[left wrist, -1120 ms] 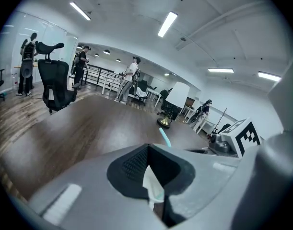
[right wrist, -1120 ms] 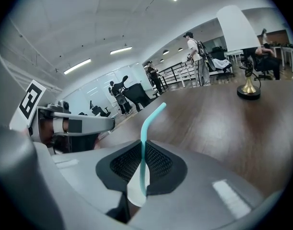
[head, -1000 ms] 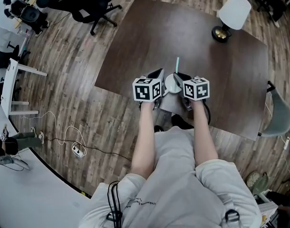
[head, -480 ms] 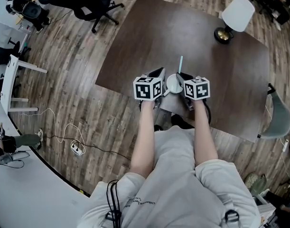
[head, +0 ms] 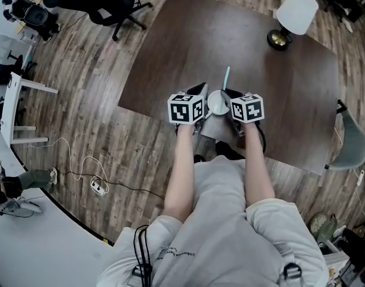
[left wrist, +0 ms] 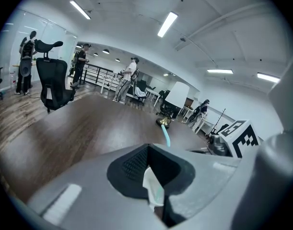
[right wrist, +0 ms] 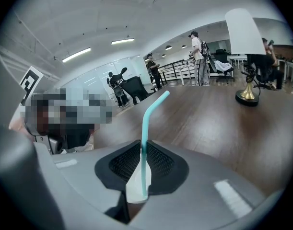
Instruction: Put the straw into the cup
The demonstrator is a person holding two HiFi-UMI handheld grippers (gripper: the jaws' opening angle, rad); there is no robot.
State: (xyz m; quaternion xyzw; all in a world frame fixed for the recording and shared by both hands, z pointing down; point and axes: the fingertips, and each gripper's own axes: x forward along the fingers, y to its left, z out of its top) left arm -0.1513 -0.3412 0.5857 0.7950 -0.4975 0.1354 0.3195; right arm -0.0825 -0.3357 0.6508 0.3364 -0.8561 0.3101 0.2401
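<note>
Left gripper (head: 198,98) is clamped on the cup (head: 217,103) wall. Right gripper (right wrist: 142,161) pinches the teal straw (right wrist: 146,123) just above the cup; straw's lower end is in the cup.

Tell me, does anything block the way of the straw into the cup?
Nothing visible does. The right tool is shut on the straw, whose lower end is at the open mouth of the cup, held by the left tool.
</note>
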